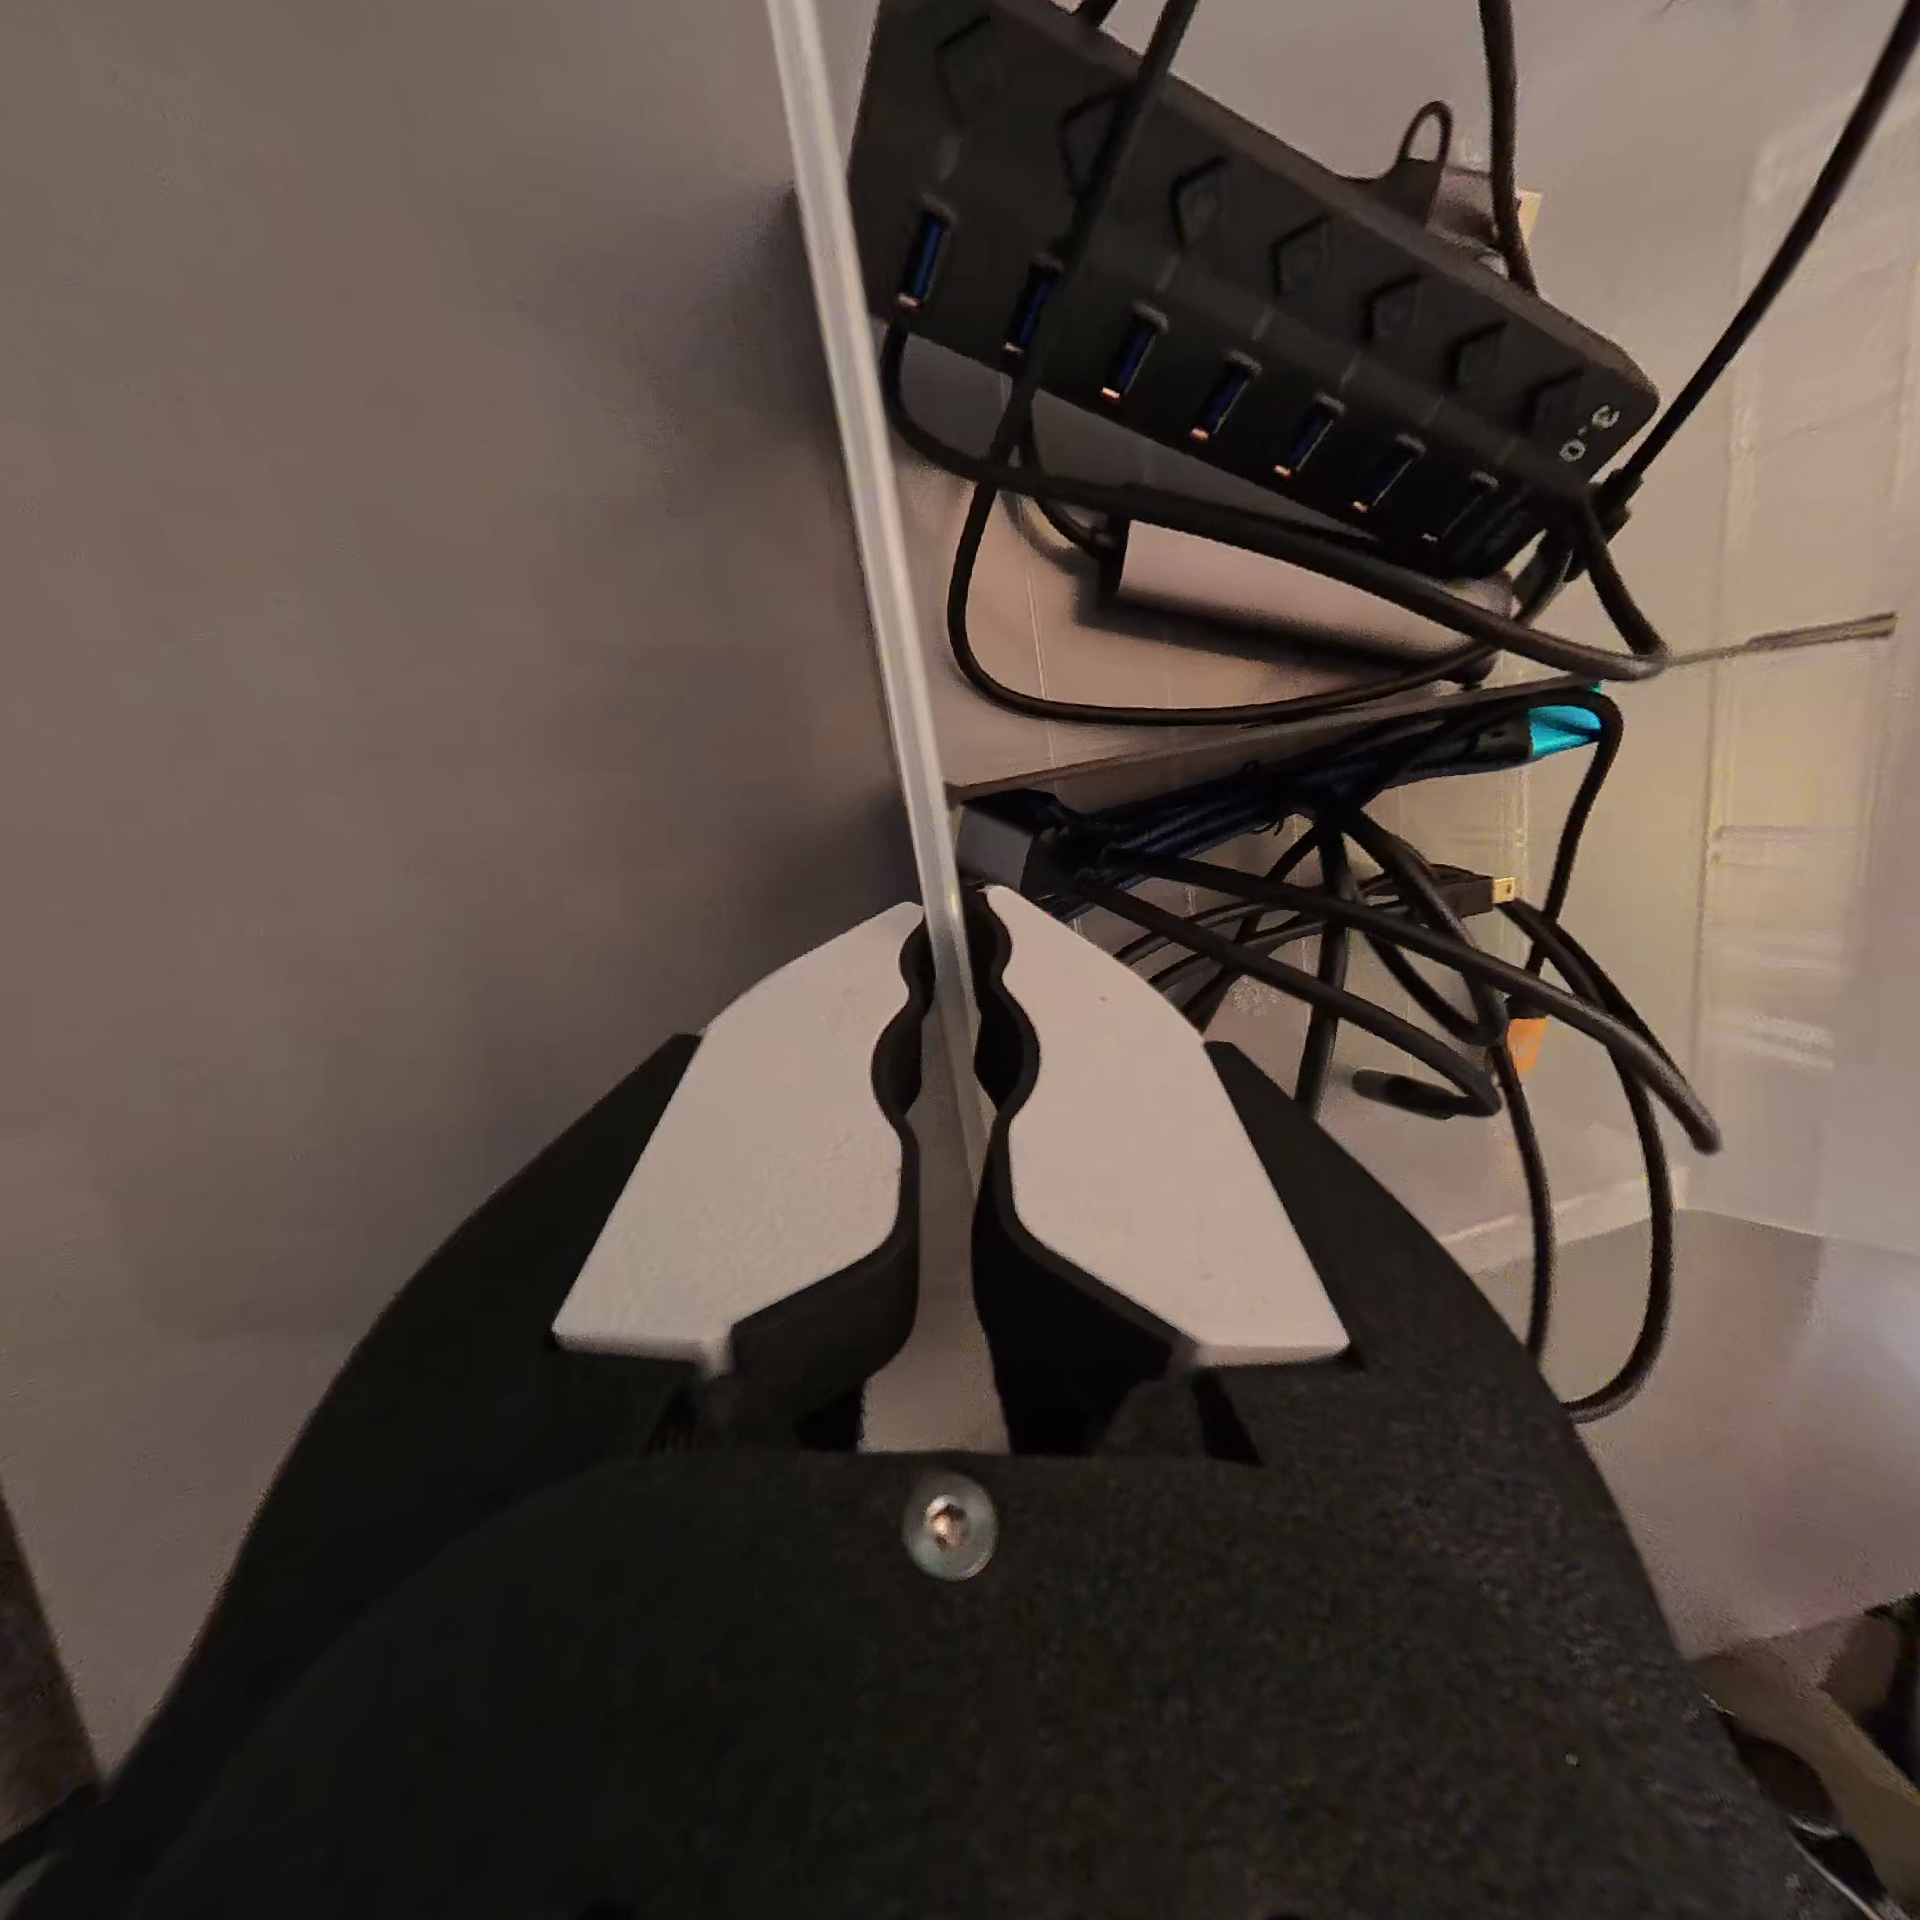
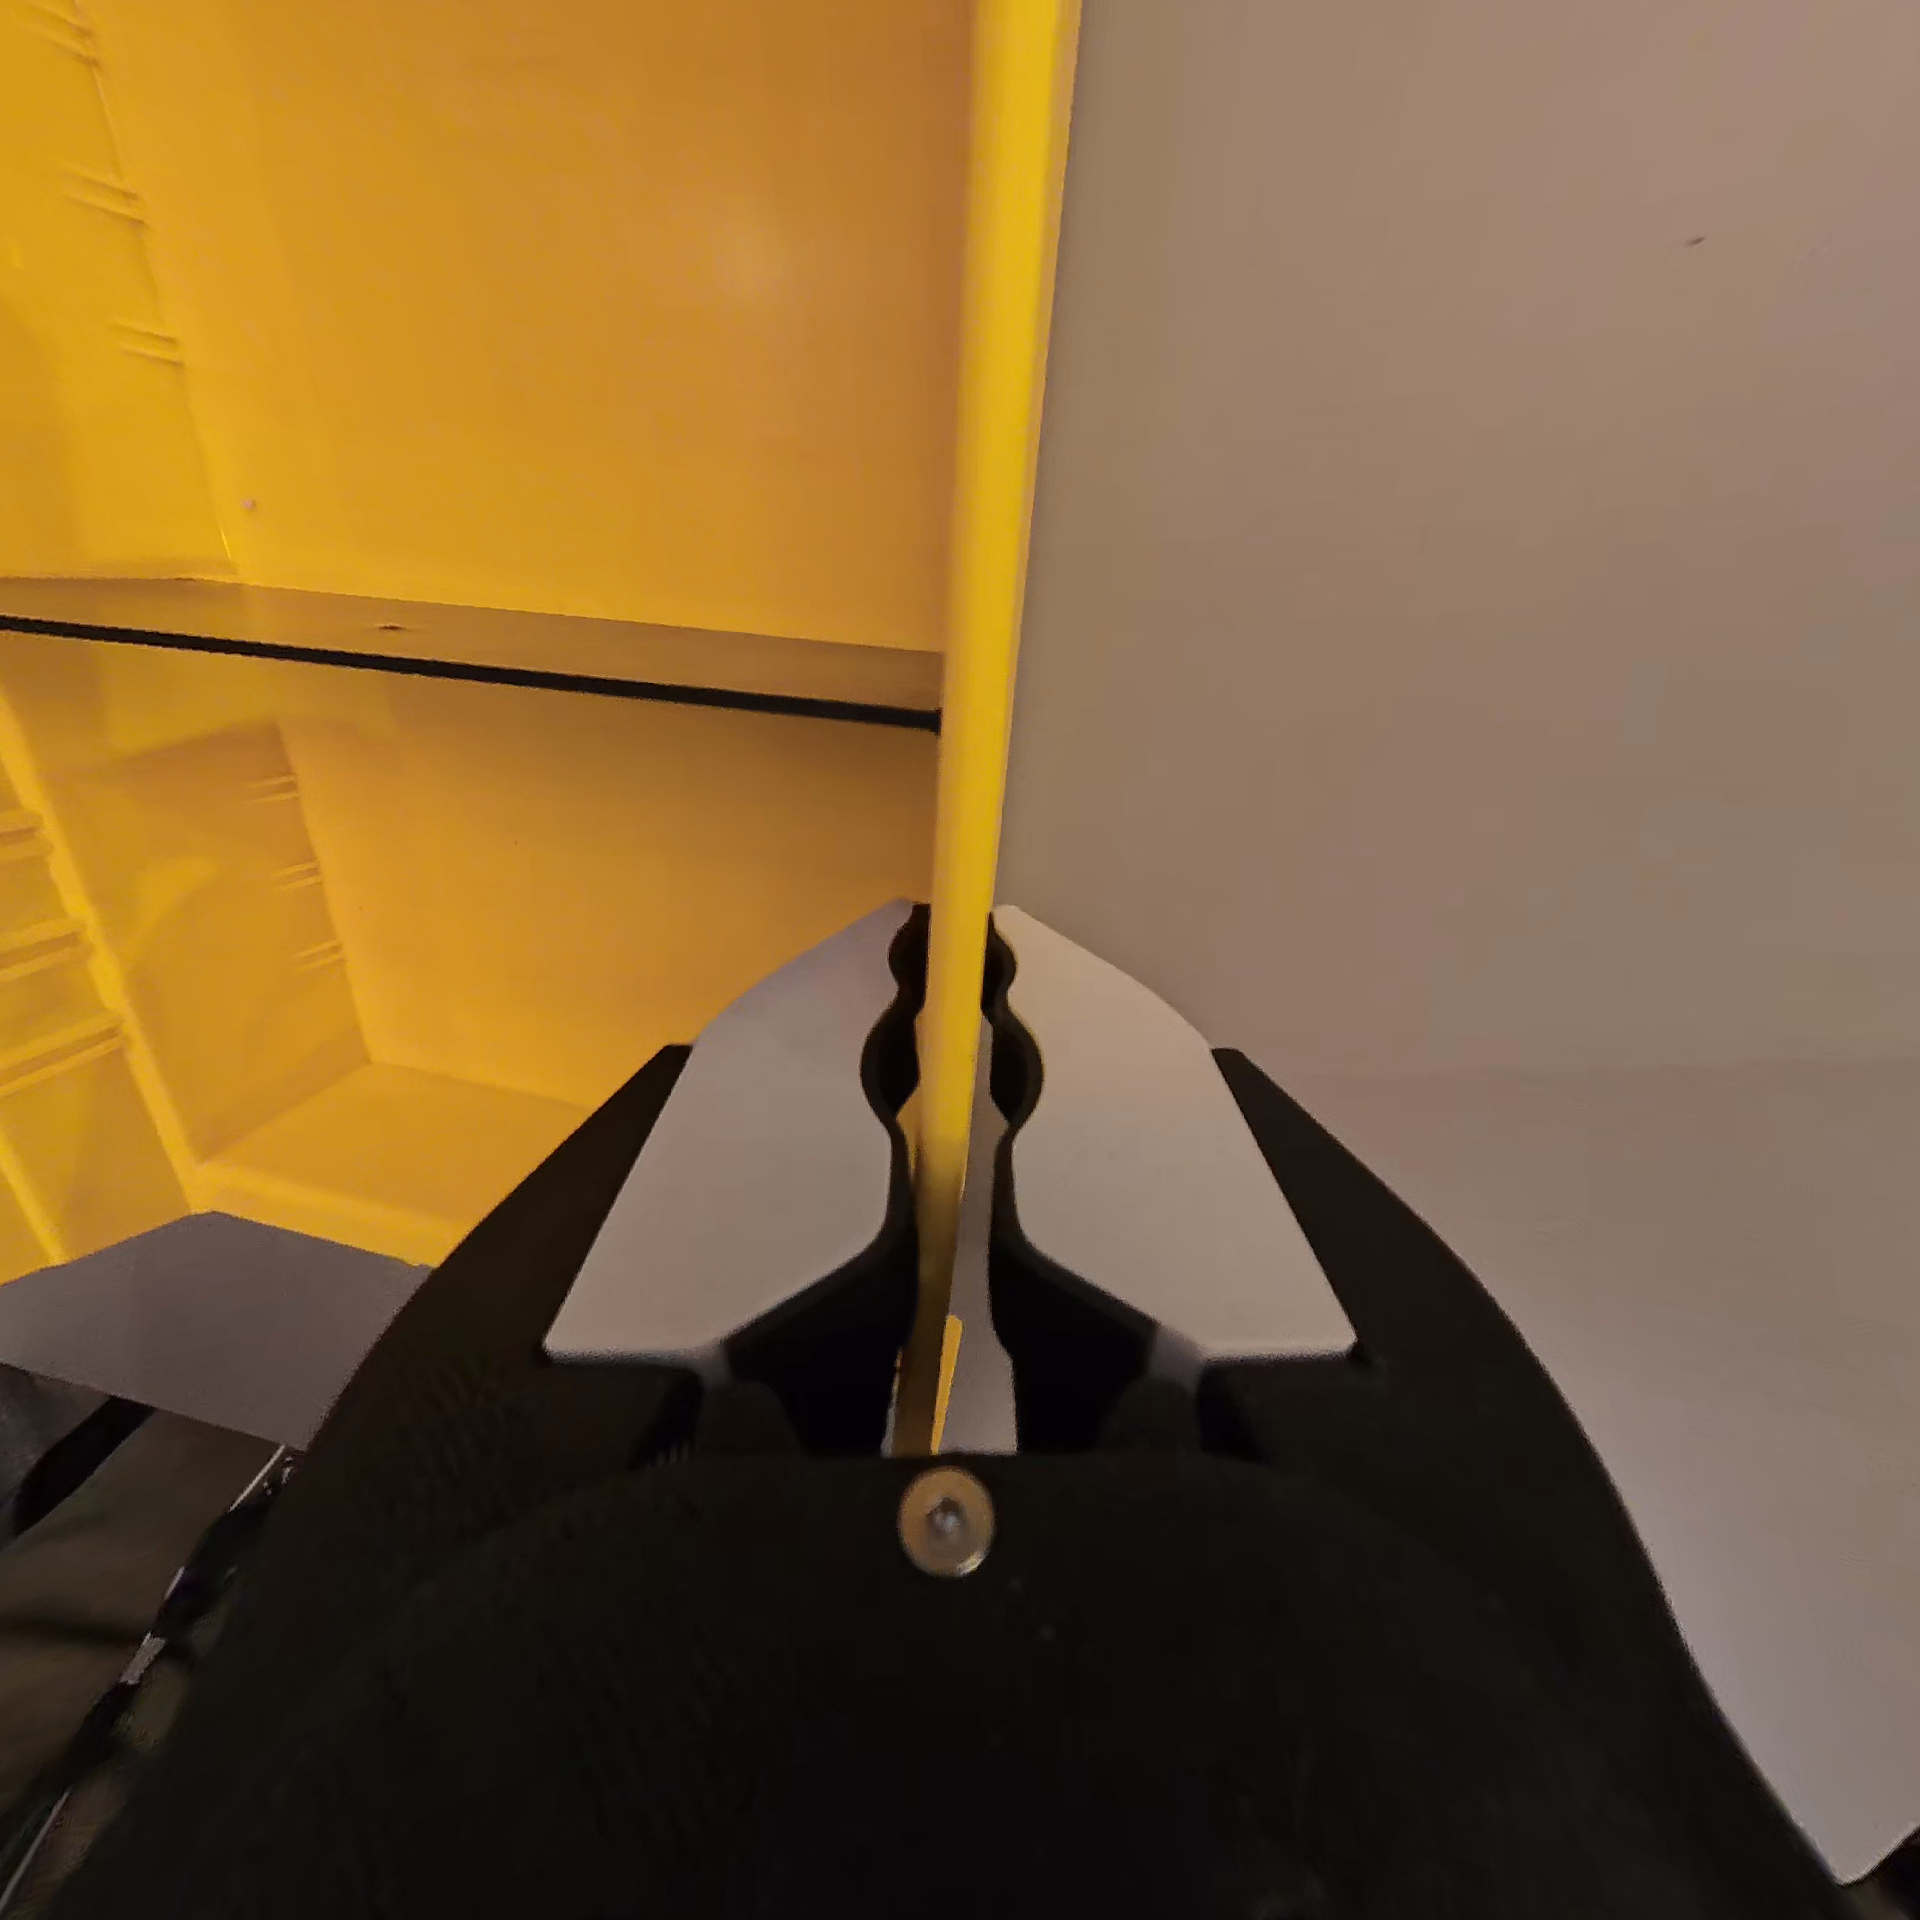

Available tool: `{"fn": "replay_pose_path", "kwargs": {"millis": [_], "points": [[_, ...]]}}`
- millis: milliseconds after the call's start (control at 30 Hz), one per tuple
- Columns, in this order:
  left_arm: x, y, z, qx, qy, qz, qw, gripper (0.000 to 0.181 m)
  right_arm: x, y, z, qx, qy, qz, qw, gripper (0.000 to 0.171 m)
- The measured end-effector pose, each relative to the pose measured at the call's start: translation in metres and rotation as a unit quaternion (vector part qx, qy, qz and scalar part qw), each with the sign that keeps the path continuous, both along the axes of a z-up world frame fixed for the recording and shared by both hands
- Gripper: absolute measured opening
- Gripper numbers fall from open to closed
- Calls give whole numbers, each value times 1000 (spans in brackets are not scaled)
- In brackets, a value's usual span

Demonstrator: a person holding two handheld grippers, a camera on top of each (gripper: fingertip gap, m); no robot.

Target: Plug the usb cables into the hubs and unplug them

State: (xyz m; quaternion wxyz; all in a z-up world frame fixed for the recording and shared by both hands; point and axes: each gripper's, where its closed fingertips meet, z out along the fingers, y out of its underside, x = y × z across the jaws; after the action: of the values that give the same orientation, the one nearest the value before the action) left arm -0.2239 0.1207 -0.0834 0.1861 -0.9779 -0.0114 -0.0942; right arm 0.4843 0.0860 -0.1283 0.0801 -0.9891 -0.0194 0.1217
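Note:
A black USB hub (image 1: 1247, 281) with a row of blue ports lies tilted on the upper shelf of a clear rack, and black cables (image 1: 1039, 665) loop around it. A blue braided cable with a teal plug (image 1: 1558, 727) lies on the lower shelf. A loose black USB plug (image 1: 1475, 894) hangs below it. My left gripper (image 1: 951, 914) is shut on the front edge of the rack's clear side panel (image 1: 862, 416). My right gripper (image 2: 954, 914) is shut on the front edge of a yellow side panel (image 2: 1013, 416). No hub or cable shows in the right wrist view.
A grey box (image 1: 1299, 613) sits under the hub. Tangled black cables (image 1: 1558, 1091) hang from the lower shelf, one with an orange tip (image 1: 1525, 1039). A plain wall (image 1: 364, 623) is to the left. A dark-edged shelf (image 2: 468, 634) crosses the yellow compartment, and a pale wall (image 2: 1455, 623) is to the right. My hands' fingertips stand some 70 cm from each other.

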Motion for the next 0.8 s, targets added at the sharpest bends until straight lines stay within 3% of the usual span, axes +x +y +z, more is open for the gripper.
{"fn": "replay_pose_path", "kwargs": {"millis": [133,333,800], "points": [[-15,-5,0,23,7,-6,1000,4,-1,0,0,4,17,2,1000,12],[-30,-10,0,28,50,-50,997,3,3,-1,-1,2,-32,24,999,8],[-55,-23,0,56,40,-40,997,3,17,-2,-1,0,-39,-7,999,6]]}}
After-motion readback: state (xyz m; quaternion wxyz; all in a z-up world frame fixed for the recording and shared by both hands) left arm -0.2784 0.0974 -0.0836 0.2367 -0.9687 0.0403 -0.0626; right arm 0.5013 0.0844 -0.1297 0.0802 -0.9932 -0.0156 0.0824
